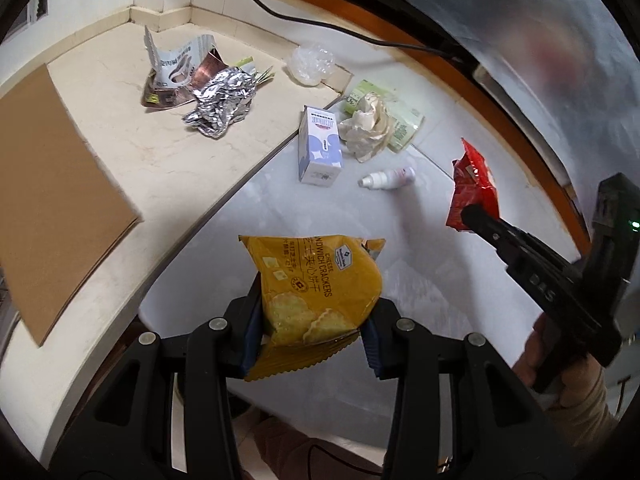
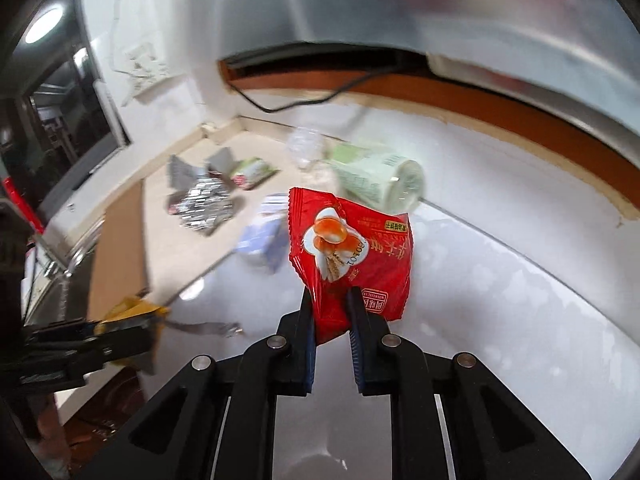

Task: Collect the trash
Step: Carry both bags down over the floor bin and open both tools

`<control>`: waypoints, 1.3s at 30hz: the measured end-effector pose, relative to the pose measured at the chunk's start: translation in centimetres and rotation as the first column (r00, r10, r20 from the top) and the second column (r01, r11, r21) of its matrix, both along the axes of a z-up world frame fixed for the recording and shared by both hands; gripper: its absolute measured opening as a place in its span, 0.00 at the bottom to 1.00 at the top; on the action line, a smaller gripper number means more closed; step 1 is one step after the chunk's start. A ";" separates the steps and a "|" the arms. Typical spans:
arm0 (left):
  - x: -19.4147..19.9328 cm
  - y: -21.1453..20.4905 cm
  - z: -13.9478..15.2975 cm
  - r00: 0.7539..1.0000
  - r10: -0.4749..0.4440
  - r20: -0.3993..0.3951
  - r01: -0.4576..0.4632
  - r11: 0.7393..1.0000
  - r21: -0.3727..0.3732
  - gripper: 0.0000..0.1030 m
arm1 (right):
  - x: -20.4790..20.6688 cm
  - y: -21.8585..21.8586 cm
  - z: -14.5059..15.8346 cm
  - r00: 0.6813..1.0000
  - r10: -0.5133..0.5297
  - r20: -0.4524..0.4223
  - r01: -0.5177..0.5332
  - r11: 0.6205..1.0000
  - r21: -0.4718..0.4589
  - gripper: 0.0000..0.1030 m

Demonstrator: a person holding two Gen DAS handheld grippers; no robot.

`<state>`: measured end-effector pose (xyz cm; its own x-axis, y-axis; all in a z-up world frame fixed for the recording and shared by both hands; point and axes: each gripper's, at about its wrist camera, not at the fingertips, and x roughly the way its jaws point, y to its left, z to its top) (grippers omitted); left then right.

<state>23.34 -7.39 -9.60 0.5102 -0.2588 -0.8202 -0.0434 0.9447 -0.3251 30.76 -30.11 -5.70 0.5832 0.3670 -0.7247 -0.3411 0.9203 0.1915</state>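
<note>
My left gripper (image 1: 316,312) is shut on a yellow cheese cracker bag (image 1: 316,280) and holds it above the white floor. My right gripper (image 2: 330,300) is shut on a red snack packet (image 2: 352,248), also lifted. The right gripper (image 1: 476,216) and the red packet (image 1: 472,184) show at the right of the left wrist view. The left gripper (image 2: 96,336) with the yellow bag (image 2: 132,312) shows at the lower left of the right wrist view. Trash lies ahead: a blue-white carton (image 1: 320,148), a small white bottle (image 1: 388,178), crumpled paper (image 1: 368,130), crumpled foil (image 1: 224,104).
A torn silver wrapper (image 1: 176,68), a clear plastic wad (image 1: 310,62) and a green package (image 1: 400,120) lie further back. A brown cardboard sheet (image 1: 52,192) lies on the cream floor at left. A black cable (image 1: 320,20) runs along the wooden edge behind.
</note>
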 end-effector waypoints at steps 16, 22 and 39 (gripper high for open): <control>-15.3 7.2 3.8 0.993 -0.062 0.098 0.054 0.996 0.074 0.37 | -18.8 11.9 3.1 0.980 0.191 -0.062 -0.189 0.981 0.033 0.13; -20.0 9.6 2.4 0.993 -0.082 0.085 0.075 0.994 0.085 0.37 | -24.8 16.4 1.8 0.973 0.212 -0.088 -0.210 0.977 0.033 0.13; -26.2 11.1 -9.1 0.992 -0.103 -0.067 0.105 0.994 0.025 0.37 | -31.6 20.0 -10.1 0.956 0.176 -0.236 -0.178 0.984 0.013 0.13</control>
<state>-2.85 3.72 -18.68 0.4268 -0.2834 -0.8588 0.0348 0.9541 -0.2976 -0.87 -10.14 -15.78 0.3216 0.4423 -0.8372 -0.4450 0.8511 0.2787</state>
